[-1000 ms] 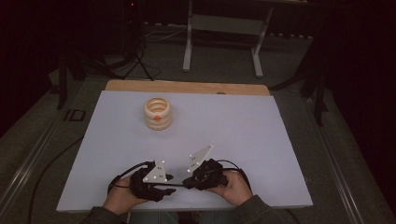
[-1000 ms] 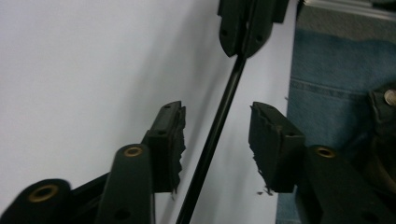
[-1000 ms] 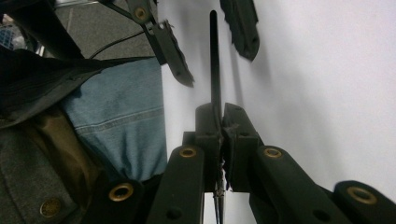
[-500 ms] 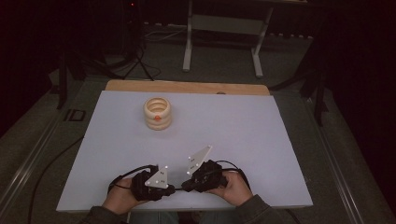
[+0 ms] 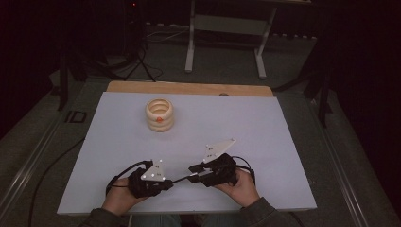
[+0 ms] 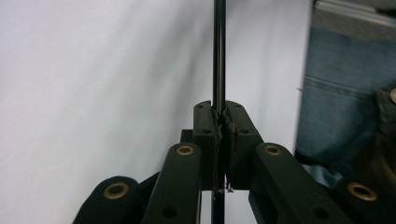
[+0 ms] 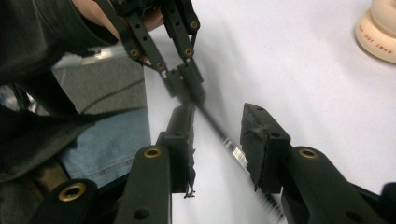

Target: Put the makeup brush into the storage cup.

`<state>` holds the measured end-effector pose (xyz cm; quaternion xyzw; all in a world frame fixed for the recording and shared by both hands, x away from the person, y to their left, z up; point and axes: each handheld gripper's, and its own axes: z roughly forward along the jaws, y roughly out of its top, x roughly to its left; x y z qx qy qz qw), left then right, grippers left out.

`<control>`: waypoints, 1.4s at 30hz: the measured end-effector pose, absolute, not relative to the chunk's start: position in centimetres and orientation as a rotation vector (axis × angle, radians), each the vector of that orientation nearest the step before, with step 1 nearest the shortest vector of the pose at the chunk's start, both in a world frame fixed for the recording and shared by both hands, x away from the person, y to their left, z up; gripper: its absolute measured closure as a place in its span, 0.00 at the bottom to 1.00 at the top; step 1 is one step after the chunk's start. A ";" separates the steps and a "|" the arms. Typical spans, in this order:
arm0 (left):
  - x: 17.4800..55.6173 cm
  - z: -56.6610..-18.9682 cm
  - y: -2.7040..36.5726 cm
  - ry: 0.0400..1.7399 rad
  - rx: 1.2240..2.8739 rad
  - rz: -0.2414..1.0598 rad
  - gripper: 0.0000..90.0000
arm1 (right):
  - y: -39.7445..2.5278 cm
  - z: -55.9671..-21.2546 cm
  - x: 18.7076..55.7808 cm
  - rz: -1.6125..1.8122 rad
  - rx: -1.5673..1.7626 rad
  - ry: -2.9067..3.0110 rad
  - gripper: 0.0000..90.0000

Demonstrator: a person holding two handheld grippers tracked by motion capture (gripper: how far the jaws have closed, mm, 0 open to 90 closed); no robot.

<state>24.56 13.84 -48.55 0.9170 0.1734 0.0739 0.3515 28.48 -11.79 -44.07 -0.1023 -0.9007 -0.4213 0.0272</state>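
High view — pale table (image 5: 118, 142), seemingly dark room.

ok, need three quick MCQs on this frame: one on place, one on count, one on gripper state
1. Where is the ring stack?
A. far-left part of the table
B. near-right corner
C. on the floor

2. How many cream rings are stacked?
A. one
B. three
C. six

3. How do the grippers stand on the thin black rod?
A. both open
B. left shut on it, right open around it
C. right shut on it, left open

Answers:
1. A, the high view shows it far from the hands, left of centre on the table.
2. B, three rings show stacked.
3. B, the left gripper pinches the rod; the right gripper has a gap either side.
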 end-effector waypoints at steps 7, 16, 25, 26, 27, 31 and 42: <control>25.0 -48.0 15.1 0.571 2.282 0.247 0.95 | -12.1 -44.4 28.8 -1.307 -0.373 -2.767 0.67; 24.6 -47.3 15.0 0.564 2.181 0.250 0.95 | -11.7 -45.5 29.4 -1.316 -0.492 -2.730 0.58; 24.3 -47.5 13.9 0.524 2.173 0.227 0.95 | -11.7 -45.9 29.7 -1.370 -0.560 -2.669 0.58; 24.3 -47.5 13.9 0.521 2.176 0.225 0.95 | -11.8 -45.8 29.7 -1.378 -0.565 -2.661 0.59; 24.3 -47.5 13.8 0.521 2.175 0.223 0.95 | -11.8 -45.8 29.8 -1.391 -0.568 -2.650 0.60; 24.2 -47.6 13.6 0.515 2.179 0.221 0.95 | -11.9 -45.7 29.8 -1.423 -0.577 -2.607 0.65; 24.2 -47.9 13.3 0.499 2.203 0.224 0.95 | -11.9 -46.1 30.4 -1.456 -0.564 -2.451 0.86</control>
